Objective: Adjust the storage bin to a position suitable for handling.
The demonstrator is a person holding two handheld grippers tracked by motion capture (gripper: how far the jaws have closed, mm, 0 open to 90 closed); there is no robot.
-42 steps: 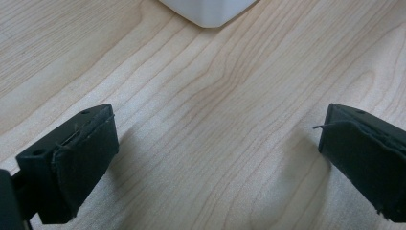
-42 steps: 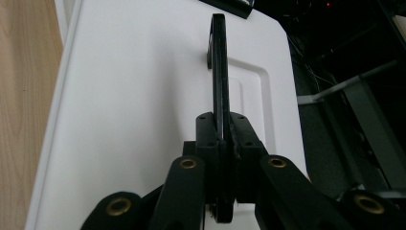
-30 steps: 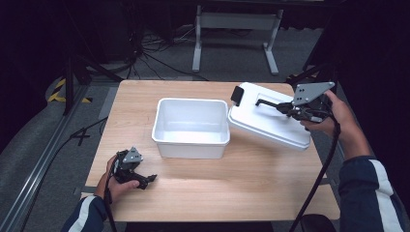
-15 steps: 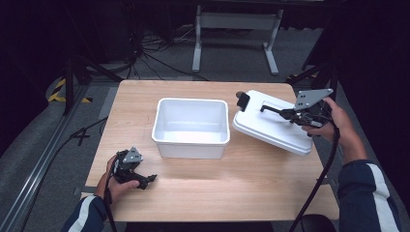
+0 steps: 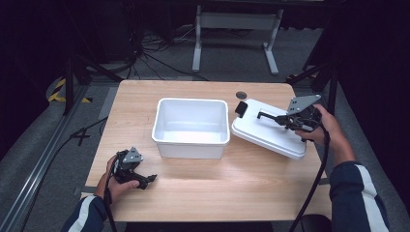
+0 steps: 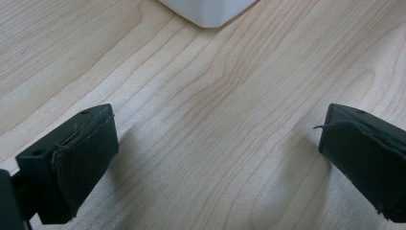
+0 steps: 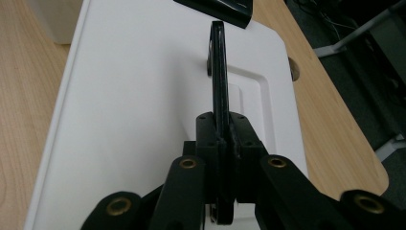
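Table (image 5: 203, 193): light wood, carrying a white bin, its lid and both tools.
Bin (image 5: 192, 126): white plastic, rectangular, open-topped and empty, standing near the middle of the table; one corner of it (image 6: 208, 12) appears at the top of the left gripper view.
Lid (image 5: 263, 131): white, just right of the bin, tilted, its near edge on the table and its far side raised; a black latch (image 5: 241, 108) sits at its far-left end, close to the bin's rim.
Lid handle (image 7: 219, 86): thin black bar standing on edge over the lid's recessed panel.
Right tool (image 5: 280, 117): held in the person's right hand (image 5: 325, 128) over the lid; the jaws are clamped tight on the lid handle.
Left tool (image 5: 145, 180): held in the left hand (image 5: 116, 181) at the table's near-left, well apart from the bin; its jaws are spread wide with bare wood between them, low over the table.
Floor (image 5: 43, 145): grey carpet with cables beyond the table.
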